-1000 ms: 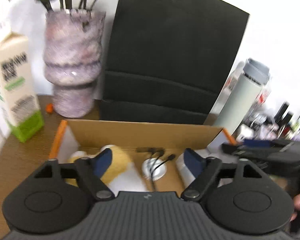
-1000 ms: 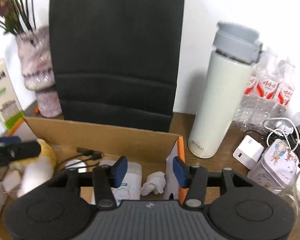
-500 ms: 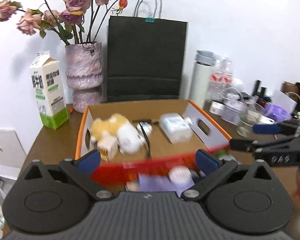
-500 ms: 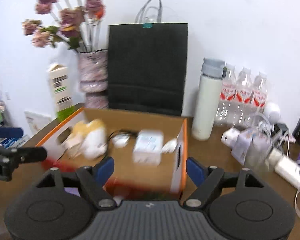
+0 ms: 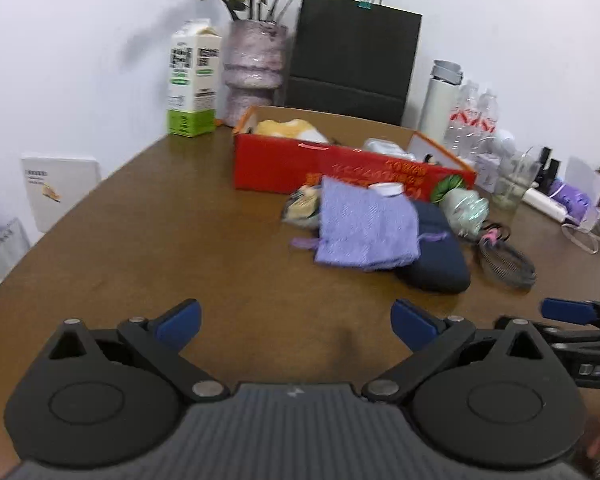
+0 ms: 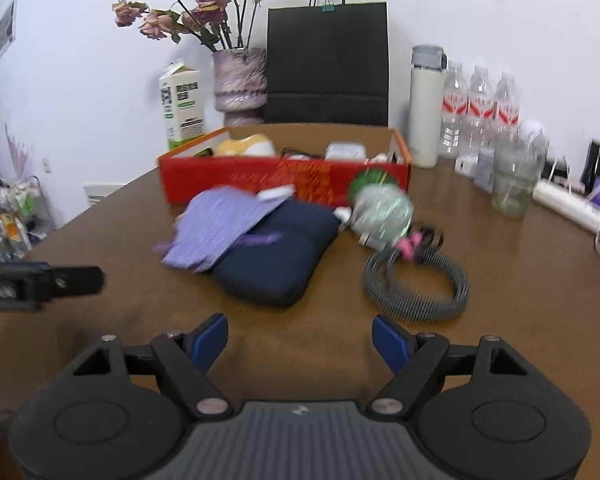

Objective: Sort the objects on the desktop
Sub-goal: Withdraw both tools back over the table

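The brown desk [image 6: 500, 320] carries a red box [image 6: 284, 180] at twelve o'clock. Before it lie a navy pouch [image 6: 276, 256], a purple cloth [image 6: 216, 228] and a coiled cable [image 6: 416, 284]. Left claw [image 5: 296, 320] and right claw [image 6: 300, 340] both gape, empty.
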`<state>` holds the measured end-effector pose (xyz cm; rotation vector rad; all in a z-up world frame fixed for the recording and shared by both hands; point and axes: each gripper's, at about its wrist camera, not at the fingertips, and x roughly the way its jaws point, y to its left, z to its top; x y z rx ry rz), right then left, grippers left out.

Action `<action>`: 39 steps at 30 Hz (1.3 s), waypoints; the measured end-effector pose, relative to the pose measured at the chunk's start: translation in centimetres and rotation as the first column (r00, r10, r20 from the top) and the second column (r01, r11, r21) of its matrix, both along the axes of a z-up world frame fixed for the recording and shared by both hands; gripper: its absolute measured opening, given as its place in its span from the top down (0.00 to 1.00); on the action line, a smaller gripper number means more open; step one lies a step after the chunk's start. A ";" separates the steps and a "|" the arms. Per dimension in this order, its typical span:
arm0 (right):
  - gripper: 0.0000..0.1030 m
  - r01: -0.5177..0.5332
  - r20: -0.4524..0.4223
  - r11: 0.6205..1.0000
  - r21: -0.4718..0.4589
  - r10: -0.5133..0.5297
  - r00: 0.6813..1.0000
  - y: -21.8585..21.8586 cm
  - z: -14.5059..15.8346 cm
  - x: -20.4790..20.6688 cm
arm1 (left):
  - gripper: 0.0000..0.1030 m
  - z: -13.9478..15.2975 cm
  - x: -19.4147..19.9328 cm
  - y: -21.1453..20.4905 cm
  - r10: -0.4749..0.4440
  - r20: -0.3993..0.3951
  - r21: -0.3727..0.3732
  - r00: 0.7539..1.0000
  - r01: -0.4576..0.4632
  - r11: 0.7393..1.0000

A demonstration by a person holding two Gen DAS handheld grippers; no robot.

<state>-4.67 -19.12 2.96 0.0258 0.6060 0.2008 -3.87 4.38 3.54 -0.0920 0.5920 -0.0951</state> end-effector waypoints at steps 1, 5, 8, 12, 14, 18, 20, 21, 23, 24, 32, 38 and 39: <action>0.23 0.007 -0.002 1.000 0.014 -0.007 1.000 -0.1 -0.3 -0.7 | 0.00 -0.3 -0.5 0.0 0.007 -0.003 0.003 1.000 -0.007 1.000; 0.21 0.010 -0.007 1.000 0.028 -0.010 1.000 -0.1 -1.3 -2.7 | 0.00 -1.7 -1.6 -0.5 -0.033 -0.033 -0.014 0.999 0.032 0.999; 0.20 0.009 0.005 0.998 0.056 -0.009 1.000 -0.3 -1.3 -3.2 | 0.00 -2.2 -1.6 -1.3 -0.010 -0.031 0.031 0.999 0.011 0.999; 0.20 0.028 0.004 0.997 0.078 -0.029 1.000 -0.6 -1.6 -3.3 | 0.00 -2.3 -1.6 -1.7 -0.061 -0.031 0.032 0.998 0.062 0.998; 0.20 0.041 -0.001 0.994 0.098 -0.041 0.999 -1.0 -1.7 -3.0 | 0.00 -2.4 -1.4 -1.5 -0.054 -0.048 0.025 0.997 0.055 0.998; 0.20 0.048 -0.035 0.987 0.152 -0.043 0.998 -1.6 -1.9 -2.5 | 0.00 -2.5 -1.4 -1.6 -0.054 -0.049 0.025 0.997 0.055 0.998; 0.20 0.044 -0.033 0.988 0.145 -0.040 0.999 -1.5 -2.0 -2.5 | 0.00 -2.5 -1.3 -1.8 -0.064 -0.052 0.033 0.997 0.066 0.997; 0.20 0.042 -0.032 0.990 0.137 -0.038 0.999 -1.3 -2.0 -2.5 | 0.00 -2.5 -1.3 -1.9 -0.071 -0.054 0.038 0.996 0.073 0.997; 0.20 0.038 -0.030 0.992 0.122 -0.035 0.999 -1.0 -2.0 -2.5 | 0.00 -2.5 -1.2 -2.1 -0.075 -0.057 0.049 0.996 0.077 0.996; 0.20 0.037 -0.029 0.992 0.118 -0.034 0.999 -0.9 -2.0 -2.6 | 0.00 -2.6 -1.2 -2.1 -0.076 -0.057 0.052 0.995 0.079 0.996; 0.20 0.032 -0.028 0.990 0.135 -0.029 0.999 -1.1 -2.0 -2.6 | 0.00 -2.6 -1.1 -2.2 -0.083 -0.057 0.054 0.995 0.086 0.995; 0.19 0.027 -0.030 0.991 0.129 -0.023 0.999 -1.0 -1.9 -2.6 | 0.00 -2.5 -1.1 -2.2 -0.082 -0.057 0.053 0.995 0.085 0.995; 0.19 0.025 -0.031 0.992 0.122 -0.021 0.999 -0.9 -1.9 -2.5 | 0.00 -2.5 -1.1 -2.2 -0.083 -0.056 0.051 0.995 0.086 0.995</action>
